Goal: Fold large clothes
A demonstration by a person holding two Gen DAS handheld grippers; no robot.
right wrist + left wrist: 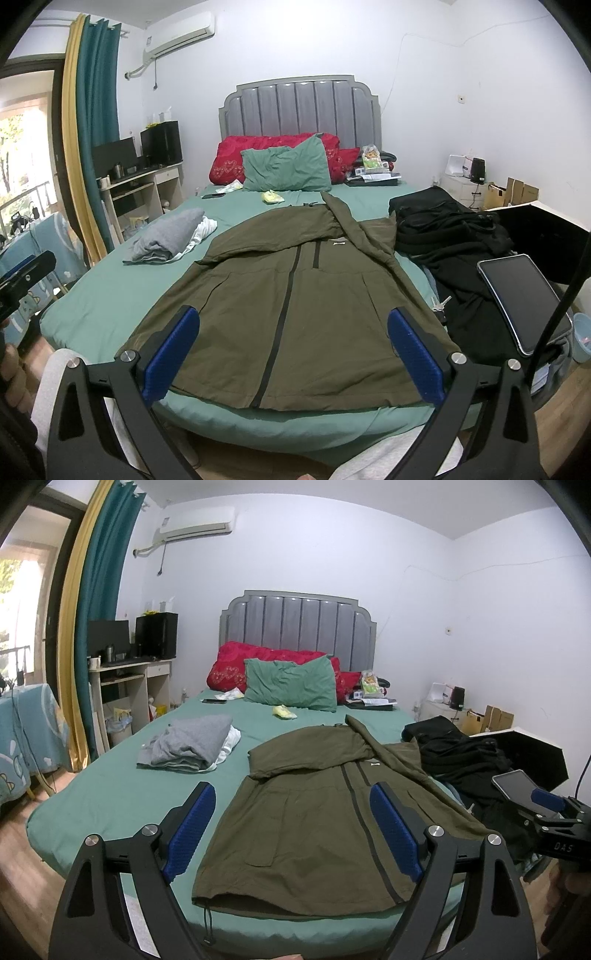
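Both grippers, left gripper and right gripper, hover with jaws wide open and empty above the bed's foot edge, where the olive jacket lies flat, so folding seems unstarted and next calls for gripping a side hem or sleeve.

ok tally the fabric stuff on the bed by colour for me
olive green: 1, the jacket spread flat
grey: 1, the folded garment
white: 1, the garment under the grey one
black: 1, the heap of clothes; separate pieces cannot be told apart
green: 1, the pillow
red: 1, the bedding behind the pillow
total: 6
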